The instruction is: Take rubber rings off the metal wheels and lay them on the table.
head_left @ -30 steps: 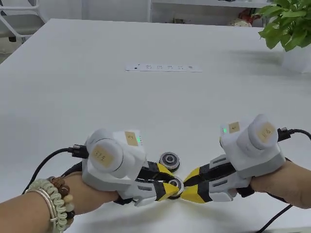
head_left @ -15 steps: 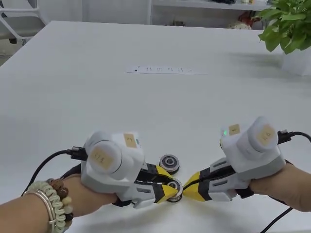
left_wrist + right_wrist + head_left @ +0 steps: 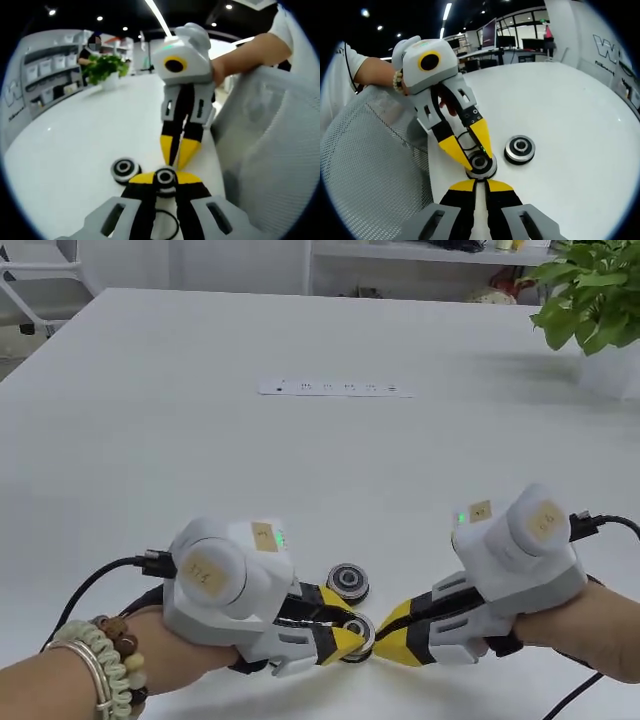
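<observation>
At the tabletop's (image 3: pixel 200 450) near edge your left hand-held gripper (image 3: pixel 348 635) clamps a wheel (image 3: pixel 481 164); your right hand-held gripper (image 3: pixel 388 632) is nearly shut at its rim. Peel the ring next.

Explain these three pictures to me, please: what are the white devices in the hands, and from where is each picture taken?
There is no robot: a person holds two hand-held grippers, two-jaw clamps with cameras. The head view comes from a headset and looks down at the table. The two round views come from those cameras, each looking along its own jaws. The left hand-held gripper is shut on a small metal wheel. The right hand-held gripper meets it, jaws together at the wheel's rim; whether they grip anything I cannot tell. A second wheel lies beside them; a power strip and a plant are farther off.
</observation>
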The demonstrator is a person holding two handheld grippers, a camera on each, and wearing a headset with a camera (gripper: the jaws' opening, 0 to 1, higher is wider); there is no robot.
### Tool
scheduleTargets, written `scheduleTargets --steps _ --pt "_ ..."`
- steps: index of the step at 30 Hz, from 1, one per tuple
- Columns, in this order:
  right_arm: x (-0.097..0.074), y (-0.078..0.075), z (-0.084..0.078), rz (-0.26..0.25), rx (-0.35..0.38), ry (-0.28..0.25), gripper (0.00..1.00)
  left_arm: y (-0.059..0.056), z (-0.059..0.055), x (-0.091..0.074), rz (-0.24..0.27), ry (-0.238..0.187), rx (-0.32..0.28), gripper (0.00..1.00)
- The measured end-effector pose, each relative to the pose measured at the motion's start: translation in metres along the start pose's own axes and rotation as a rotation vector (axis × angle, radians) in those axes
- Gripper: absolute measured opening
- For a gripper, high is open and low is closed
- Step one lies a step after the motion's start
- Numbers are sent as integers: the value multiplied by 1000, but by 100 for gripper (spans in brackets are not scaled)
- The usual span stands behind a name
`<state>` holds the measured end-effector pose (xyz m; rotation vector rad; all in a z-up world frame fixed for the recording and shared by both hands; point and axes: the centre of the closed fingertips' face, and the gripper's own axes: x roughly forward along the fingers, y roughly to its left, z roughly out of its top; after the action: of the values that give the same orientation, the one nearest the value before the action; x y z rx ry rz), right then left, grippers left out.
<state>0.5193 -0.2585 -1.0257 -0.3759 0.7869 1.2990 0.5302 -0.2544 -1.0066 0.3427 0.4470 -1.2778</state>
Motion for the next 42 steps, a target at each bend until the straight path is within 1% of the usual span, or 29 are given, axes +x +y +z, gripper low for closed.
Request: scheduleTargets --steps 5,7,10,11,12,16,17,18,19,20,21,22,23,25,27,29,31,36,42 --pt "0 0 -1 -12 -18 18 4 0 0 0 1 -2 -3 15" --pt "1 2 0 -11 -15 25 7 0 0 0 1 -2 -2 15" --pt "2 2 -1 -23 -25 51 9 1 0 0 3 -2 -5 15" --pt "2 2 -1 -30 -45 62 9 1 0 0 3 -3 -6 15" --pt "2 2 -1 -36 -49 67 9 1 0 0 3 -3 -6 15" --pt "1 0 -1 -42 -36 69 9 1 0 0 4 -3 -7 15" --pt "1 0 -1 -45 -31 68 11 1 0 -1 4 -3 -7 15" --pt "1 -3 1 -69 -25 60 17 2 0 0 4 -4 -7 15" --pt "1 -4 2 -77 -19 58 25 2 0 0 4 -4 -7 15" --pt "1 -4 4 -74 -20 48 27 2 0 0 4 -4 -7 15" --pt "2 -3 5 -70 -25 44 25 2 0 0 4 -4 -7 15" --pt "2 -2 6 -65 -33 43 21 2 0 0 4 -4 -7 15" --pt "4 -2 5 -69 -49 47 19 2 0 0 4 -5 -7 15" --pt "7 -1 4 -68 -59 53 20 2 0 0 3 -5 -8 15" --pt "9 -1 3 -61 -44 54 22 2 0 0 3 -5 -8 15" --pt "9 -2 2 -57 -52 56 21 2 0 0 4 -6 -10 15" --pt "8 -3 2 -55 -39 47 20 2 0 0 4 -6 -10 15" --pt "6 -2 2 -52 -66 50 17 2 0 0 4 -7 -11 15" --pt "4 -2 2 -50 -74 46 14 2 0 0 5 -9 -14 14"
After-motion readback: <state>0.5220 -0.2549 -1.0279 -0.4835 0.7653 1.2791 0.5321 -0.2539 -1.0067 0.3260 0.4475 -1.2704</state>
